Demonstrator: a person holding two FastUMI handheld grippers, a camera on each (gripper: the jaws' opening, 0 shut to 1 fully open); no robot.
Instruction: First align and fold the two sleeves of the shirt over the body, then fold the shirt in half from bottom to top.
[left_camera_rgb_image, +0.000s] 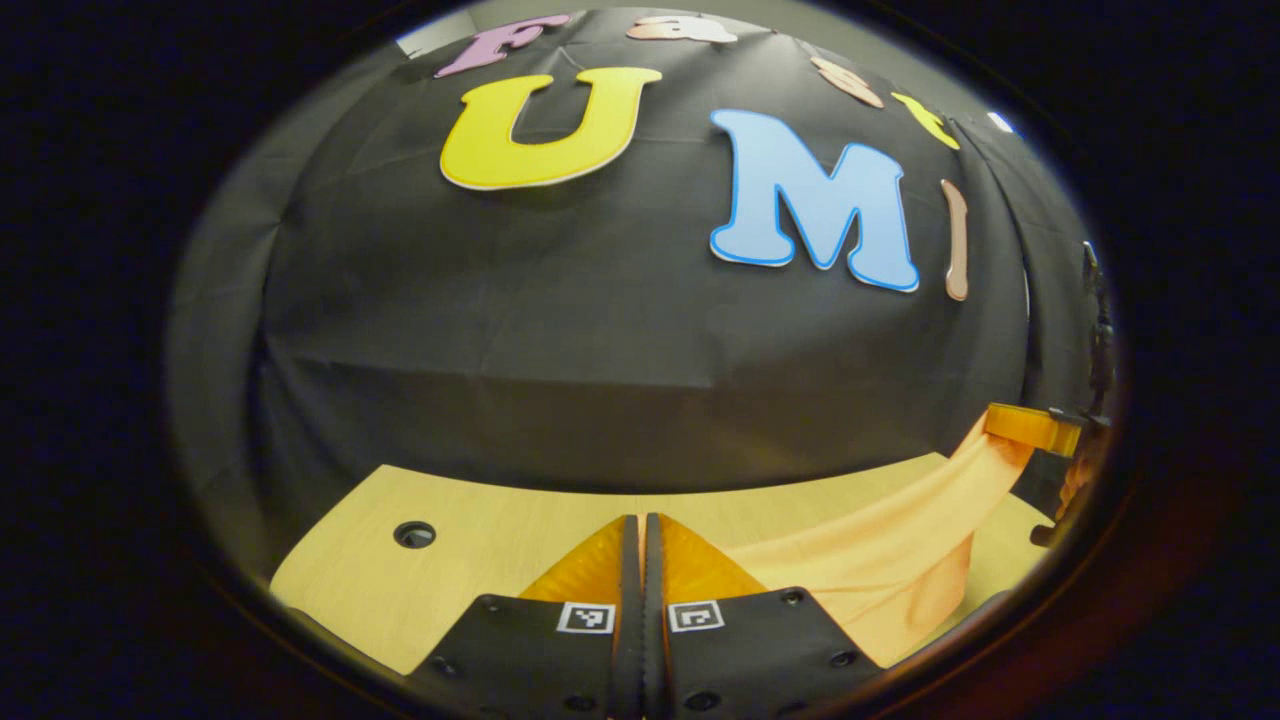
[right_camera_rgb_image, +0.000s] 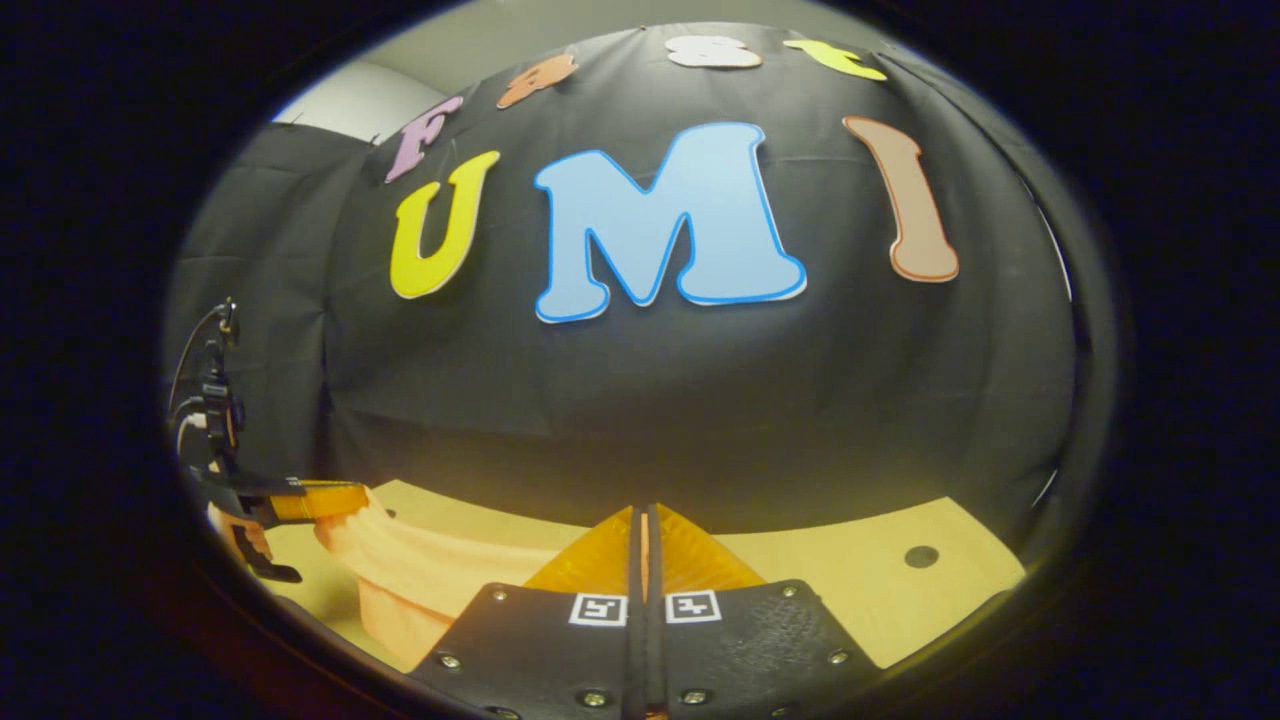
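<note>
In the left gripper view, the left gripper (left_camera_rgb_image: 641, 530) points forward over the tabletop (left_camera_rgb_image: 480, 520), and its two fingers are pressed together with only a thin dark seam between them. The orange shirt (left_camera_rgb_image: 880, 540) runs from just beside these fingers, on their right, up and away to the right edge of the view. There the right gripper (left_camera_rgb_image: 1035, 428) holds the cloth's far end lifted above the tabletop, so the shirt hangs between the two grippers as a sagging band with soft folds. Whether cloth sits between the left fingers themselves cannot be told, since the seam is too narrow to show it. A small dark round hole (left_camera_rgb_image: 414, 534) lies in the tabletop well to the left of the fingers.

In the right gripper view, the right gripper's own fingers are likewise clenched together, with a thin pale strip in the seam between them that may be cloth, though that cannot be told for sure. The shirt stretches from beside them leftward to the left gripper, seen far off at the left edge, where the cloth bunches up against its fingers. Cables rise above that gripper. Another dark round hole sits in the tabletop at the right.
</note>
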